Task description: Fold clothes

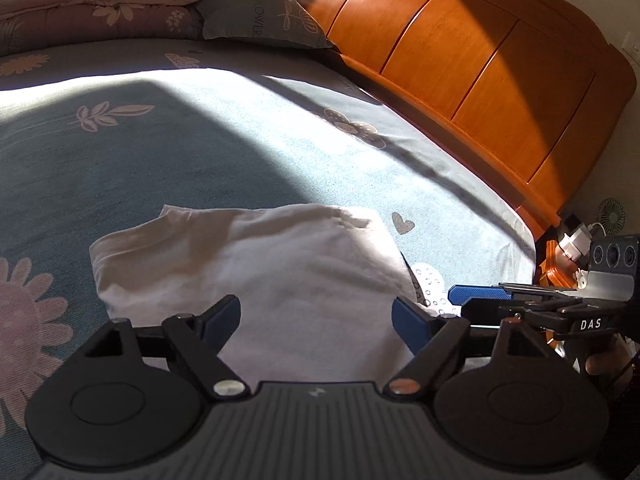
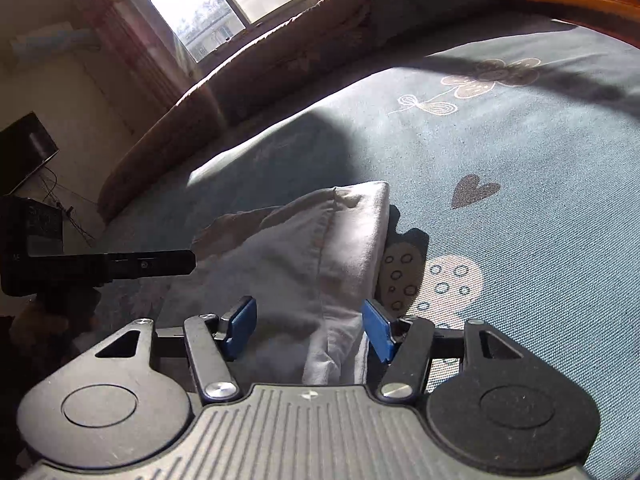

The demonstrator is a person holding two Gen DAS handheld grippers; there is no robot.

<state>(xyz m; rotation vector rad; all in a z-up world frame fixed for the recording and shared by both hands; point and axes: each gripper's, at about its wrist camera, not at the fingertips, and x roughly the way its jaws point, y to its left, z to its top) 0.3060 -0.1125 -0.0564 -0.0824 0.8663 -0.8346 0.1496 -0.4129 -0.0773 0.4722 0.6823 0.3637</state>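
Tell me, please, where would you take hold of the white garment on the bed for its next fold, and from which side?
I would probably grip the white garment at its stitched hem edge, which lies between the open jaws of the right gripper, coming in low along the bed sheet from the near side. That edge is layered and slightly raised, so it should pinch cleanly. The left gripper is open too.

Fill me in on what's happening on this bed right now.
A person is folding clothes with a handheld tool in each hand. A white garment lies bunched on the blue flowered bedsheet, near the wooden headboard. The left tool is open, its fingers either side of the garment's near edge. The right tool is open too, straddling the cloth at its side edge. Neither has clamped on the fabric yet, and the garment is only partly folded.
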